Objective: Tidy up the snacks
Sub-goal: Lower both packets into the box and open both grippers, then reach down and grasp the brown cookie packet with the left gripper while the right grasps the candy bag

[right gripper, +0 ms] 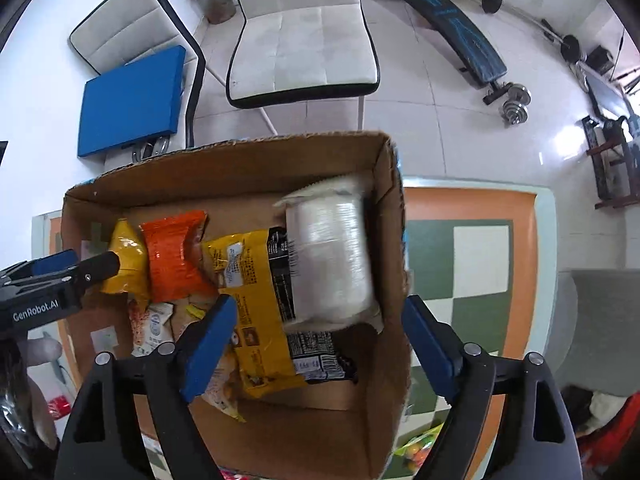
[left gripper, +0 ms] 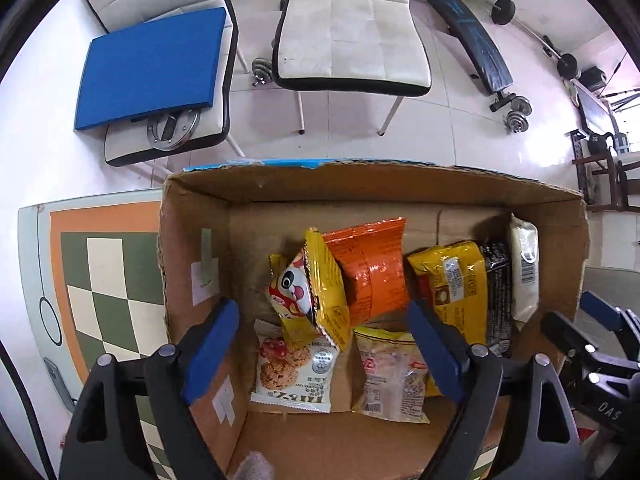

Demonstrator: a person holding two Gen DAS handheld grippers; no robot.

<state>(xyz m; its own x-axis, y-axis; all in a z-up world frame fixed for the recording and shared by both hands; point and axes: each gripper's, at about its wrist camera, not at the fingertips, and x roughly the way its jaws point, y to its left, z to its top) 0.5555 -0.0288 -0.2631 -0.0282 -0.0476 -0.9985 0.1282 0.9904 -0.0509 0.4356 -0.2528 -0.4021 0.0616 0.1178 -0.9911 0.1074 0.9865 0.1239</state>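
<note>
On the checkered table [left gripper: 104, 264] stands an open cardboard box [left gripper: 200, 248] holding the snack packets. Both claws hover above it, each spread wide with nothing between the blue pads.

Left wrist view: the left claw [left gripper: 322, 354] hangs over the box's near-left part. Along the far side, an orange packet [left gripper: 372, 268] stands between a yellow cartoon-face packet [left gripper: 312, 292] on its left and a yellow labelled packet [left gripper: 456, 284] on its right. A black packet [left gripper: 498, 292] and a white packet [left gripper: 524, 268] stand on edge next to the right wall. Nearer the camera lie a cookie packet [left gripper: 294, 372] and a clear-wrapped packet [left gripper: 390, 376], side by side on the box floor. The right claw's body appears at the right edge, outside the box wall.

Right wrist view: the right claw [right gripper: 316, 348] straddles the box's right wall [right gripper: 394, 264], one finger inside, one outside over the table. The white packet [right gripper: 332, 256] appears blurred here, leaning against that wall and overlapping the black packet [right gripper: 316, 352] and the yellow labelled packet [right gripper: 256, 304]. The orange packet [right gripper: 172, 260] is visible at left, with the left claw [right gripper: 80, 270] beside it. Only this view shows colourful items on the table at lower right, too small to identify. The clear-wrapped packet is mostly hidden here.

Beyond the table, both views show white chairs [left gripper: 352, 28] on a tiled floor, one bearing a blue pad [left gripper: 152, 68].
</note>
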